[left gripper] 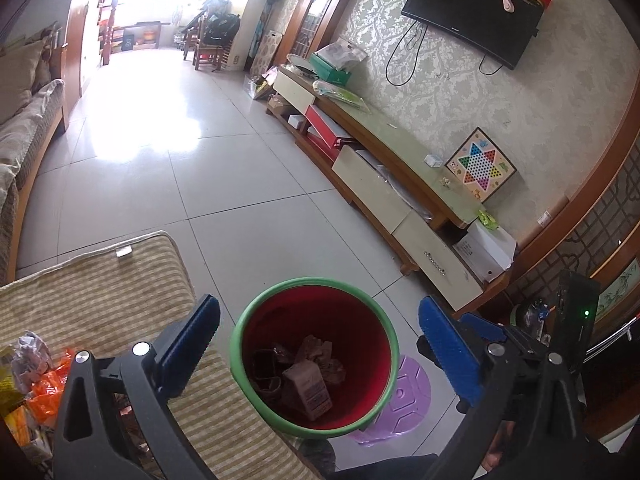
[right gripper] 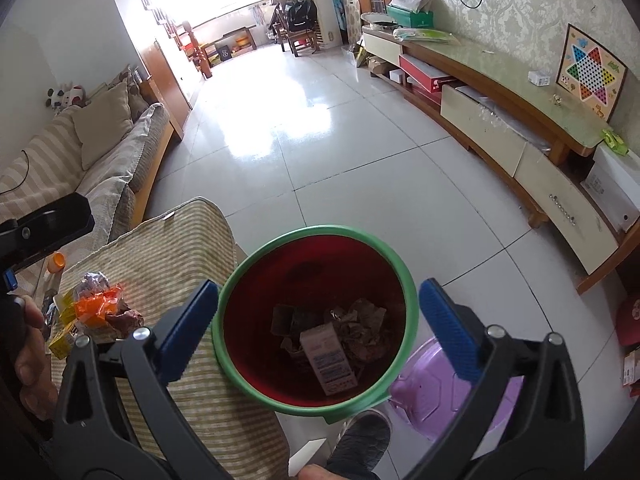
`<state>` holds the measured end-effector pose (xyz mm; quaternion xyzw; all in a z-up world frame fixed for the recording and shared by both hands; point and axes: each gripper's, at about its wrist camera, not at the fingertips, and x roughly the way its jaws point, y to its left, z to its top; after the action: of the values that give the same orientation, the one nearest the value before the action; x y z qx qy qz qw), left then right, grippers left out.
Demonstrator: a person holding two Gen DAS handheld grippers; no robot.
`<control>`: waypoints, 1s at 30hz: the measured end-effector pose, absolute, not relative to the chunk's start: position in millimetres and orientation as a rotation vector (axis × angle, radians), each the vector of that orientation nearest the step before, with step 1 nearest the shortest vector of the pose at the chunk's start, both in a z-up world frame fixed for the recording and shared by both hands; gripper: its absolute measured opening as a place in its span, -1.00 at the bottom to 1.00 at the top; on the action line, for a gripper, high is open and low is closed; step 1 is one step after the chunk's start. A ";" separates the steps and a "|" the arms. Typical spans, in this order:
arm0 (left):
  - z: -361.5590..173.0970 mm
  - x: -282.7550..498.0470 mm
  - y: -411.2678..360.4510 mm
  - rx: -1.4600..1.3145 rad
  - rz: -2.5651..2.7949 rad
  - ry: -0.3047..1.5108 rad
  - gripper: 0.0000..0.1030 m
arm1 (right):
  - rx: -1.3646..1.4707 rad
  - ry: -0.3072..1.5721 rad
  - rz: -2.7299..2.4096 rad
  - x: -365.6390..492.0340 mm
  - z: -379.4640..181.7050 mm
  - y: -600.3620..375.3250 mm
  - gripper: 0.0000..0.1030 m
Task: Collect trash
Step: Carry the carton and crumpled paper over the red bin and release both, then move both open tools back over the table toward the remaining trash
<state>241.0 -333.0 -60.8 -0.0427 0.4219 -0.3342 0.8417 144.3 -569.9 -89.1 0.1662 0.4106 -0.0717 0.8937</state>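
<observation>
Hovering over the bin (right gripper: 408,280), both grippers (left gripper: 320,344) (right gripper: 320,328) gape, seemingly empty.

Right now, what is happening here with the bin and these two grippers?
A person is clearing trash into a red bin with a green rim that stands on the floor beside a striped cushion. The left gripper and the right gripper both hover over the bin, jaws wide open and empty. A small carton and crumpled wrappers already lie inside. More wrappers wait on the cushion.
</observation>
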 end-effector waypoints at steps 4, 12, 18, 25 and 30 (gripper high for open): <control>-49.1 236.1 -312.8 -0.100 -0.678 0.883 0.84 | 0.337 0.841 -0.143 139.7 -80.7 -560.0 0.93; -30.0 220.6 -261.3 -0.104 -0.548 0.892 0.85 | 0.237 0.821 -0.184 131.5 -56.8 -519.0 0.93; -14.8 190.8 -206.2 -0.115 -0.485 0.813 0.85 | 0.285 0.755 -0.068 118.2 -42.2 -488.5 0.93; -32.0 158.3 -133.2 -0.127 -0.402 0.843 0.85 | 0.379 0.764 0.044 116.1 -53.3 -440.7 0.93; -63.2 142.4 -87.7 -0.122 -0.378 0.953 0.84 | 0.349 0.844 0.140 120.8 -68.2 -385.4 0.93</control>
<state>142.4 -87.7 -63.2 -0.0583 0.4557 -0.1809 0.8696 120.8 -385.4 -68.2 0.1684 0.4071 0.0675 0.8952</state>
